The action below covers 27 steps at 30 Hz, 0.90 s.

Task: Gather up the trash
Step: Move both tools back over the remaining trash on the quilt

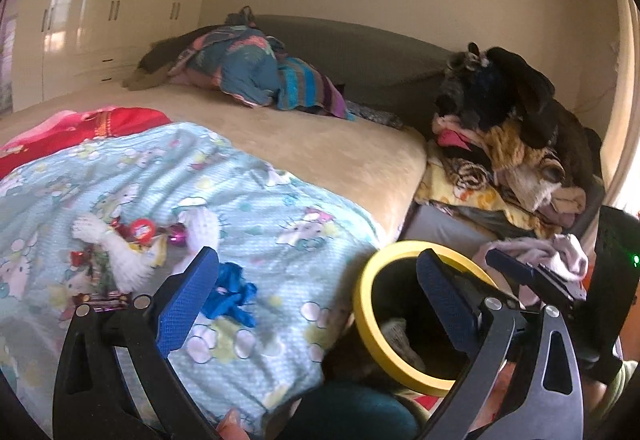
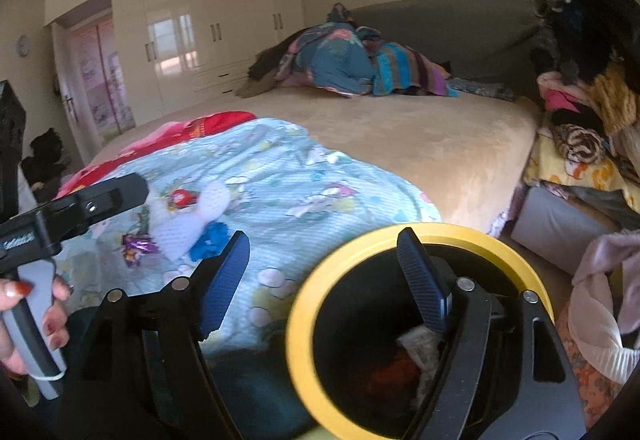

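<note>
Right beside the bed, closest of all, the right gripper hangs over the round black bin with the thick yellow rim; its blue ribbed jaws stand wide with nothing between them, one jaw above the blanket's edge and the other over the bin's mouth. Down in the bin lie a pale fuzzy scrap and something reddish.

Filling most of the room is the large bed with a beige plush cover, backed by a grey padded headboard. Tall glossy cream wardrobes line the far wall. A light blue cartoon-print blanket covers the near part of the bed, with a red and pink cloth just behind it. A heap of blue and striped bedding sits near the headboard, and a tall pile of mixed clothes rises at the bed's side, behind the bin.

The left gripper points over the blanket, jaws wide and empty. A hand with dark red nails grips its grey handle.

On the blanket lies the trash: white netted fruit wrap, a crumpled blue piece, a small red round lid, and shiny purple and red sweet wrappers, all clustered together ahead of the left gripper.
</note>
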### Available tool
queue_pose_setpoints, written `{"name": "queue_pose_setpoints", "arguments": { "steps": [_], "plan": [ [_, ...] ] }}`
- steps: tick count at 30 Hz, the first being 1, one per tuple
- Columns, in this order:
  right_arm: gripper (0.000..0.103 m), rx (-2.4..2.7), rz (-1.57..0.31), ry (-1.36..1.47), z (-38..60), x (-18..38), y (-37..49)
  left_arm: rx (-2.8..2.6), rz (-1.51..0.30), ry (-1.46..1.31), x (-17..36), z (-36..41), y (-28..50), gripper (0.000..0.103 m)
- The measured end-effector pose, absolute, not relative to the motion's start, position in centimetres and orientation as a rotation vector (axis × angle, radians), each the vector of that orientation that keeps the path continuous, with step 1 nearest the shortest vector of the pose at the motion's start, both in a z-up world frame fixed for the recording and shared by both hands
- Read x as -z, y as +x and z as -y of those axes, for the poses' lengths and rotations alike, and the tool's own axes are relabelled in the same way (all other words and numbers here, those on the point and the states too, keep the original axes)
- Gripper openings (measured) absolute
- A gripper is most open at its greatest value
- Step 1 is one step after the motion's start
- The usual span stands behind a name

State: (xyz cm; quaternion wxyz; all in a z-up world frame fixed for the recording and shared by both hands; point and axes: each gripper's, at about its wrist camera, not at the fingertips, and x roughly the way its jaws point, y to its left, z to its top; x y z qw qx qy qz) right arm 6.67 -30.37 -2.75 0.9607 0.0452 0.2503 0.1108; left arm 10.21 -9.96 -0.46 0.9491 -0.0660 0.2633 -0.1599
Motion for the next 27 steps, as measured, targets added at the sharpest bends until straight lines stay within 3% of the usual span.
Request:
{"name": "queue_pose_setpoints", "arguments": {
  "steps": [27],
  "plan": [
    [0.068,-0.447,-0.536,-0.010,18.9,2.3,8.4,0.025,-0.529,-0.317,1.3,-4.3,9.9,0.096]
  ]
}}
